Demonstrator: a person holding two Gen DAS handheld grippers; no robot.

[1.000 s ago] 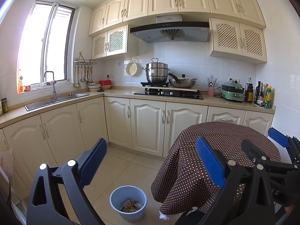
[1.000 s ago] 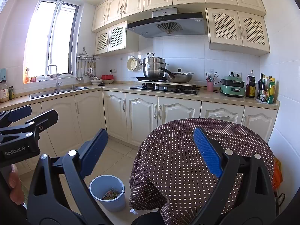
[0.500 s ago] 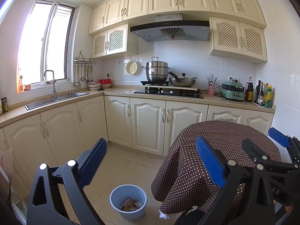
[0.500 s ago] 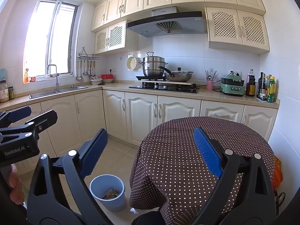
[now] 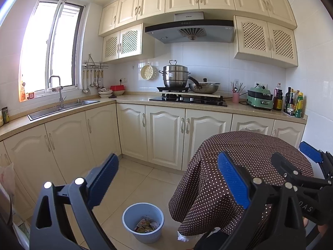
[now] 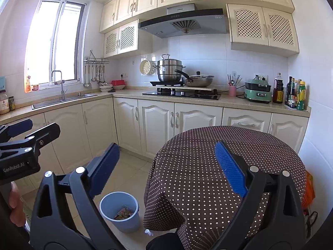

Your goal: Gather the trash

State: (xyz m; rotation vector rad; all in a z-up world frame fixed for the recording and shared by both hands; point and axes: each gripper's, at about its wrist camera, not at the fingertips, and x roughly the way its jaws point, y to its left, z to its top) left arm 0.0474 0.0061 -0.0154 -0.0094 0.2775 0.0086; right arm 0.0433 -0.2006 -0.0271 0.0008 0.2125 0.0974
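Trash [image 5: 146, 225] sits in a small blue-grey bin [image 5: 143, 235] on the tiled floor, just beside the hanging edge of a round table w/ a brown polka-dot cloth [image 6: 218, 166]. Nearest the cameras, both claws are spread wide w/ nothing held: left gripper [image 5: 168, 179] hangs above the bin and floor, right gripper [image 6: 166, 166] above the table edge, blue pads facing inward. Bin contents look like crumpled wrappers and paper scraps, prob. light, soft and crushable; exact items too small to tell. Judged best hold: pinch a raised wrapper edge, or take the bin by its rim, which looks like thin plastic, light, maybe a bit slick. A white scrap [image 5: 183, 238] lies on the floor at the foot of the tablecloth, beside the bin; likely flimsy, needs a low pinch. Tabletop shows no loose items. Farther back, cream cabinets run along two walls, w/ a sink [image 5: 62, 107] under the window at left, a stove [image 5: 187, 100] w/ steel pots centre, and bottles at far right.
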